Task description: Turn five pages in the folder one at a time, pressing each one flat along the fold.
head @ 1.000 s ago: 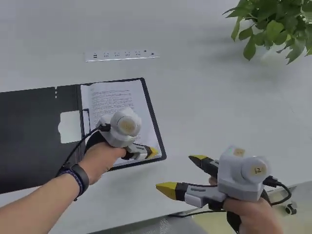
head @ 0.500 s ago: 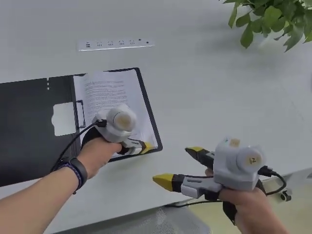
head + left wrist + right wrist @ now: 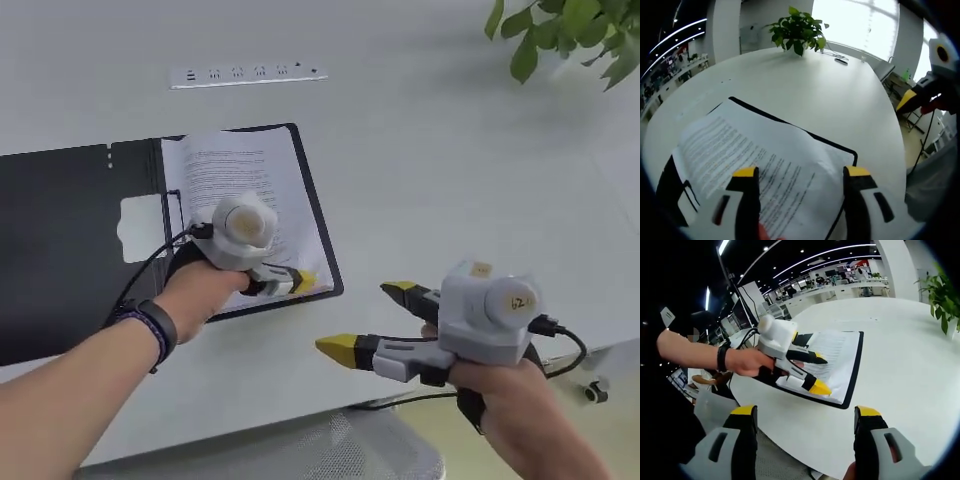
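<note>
Open folder point(image 3: 70, 250) on the white counter point(image 3: 450, 150), black inner cover at left and the printed top page point(image 3: 240, 180) at right, with a power strip point(image 3: 247, 75) beyond it. Over the last second the shift in framing looks like head motion. The left gripper point(image 3: 801, 172) has kept its station at the page's lower right corner, jaws apart astride the sheet and gripping nothing, so the turn appears not yet begun. The right gripper point(image 3: 368, 318) hangs just off the counter's front edge, well apart from the folder, jaws spread and empty. Potted plant point(image 3: 570, 30) at far right. The page's print is too small to read. A round sticker on the right gripper bears two characters, possibly "62".
</note>
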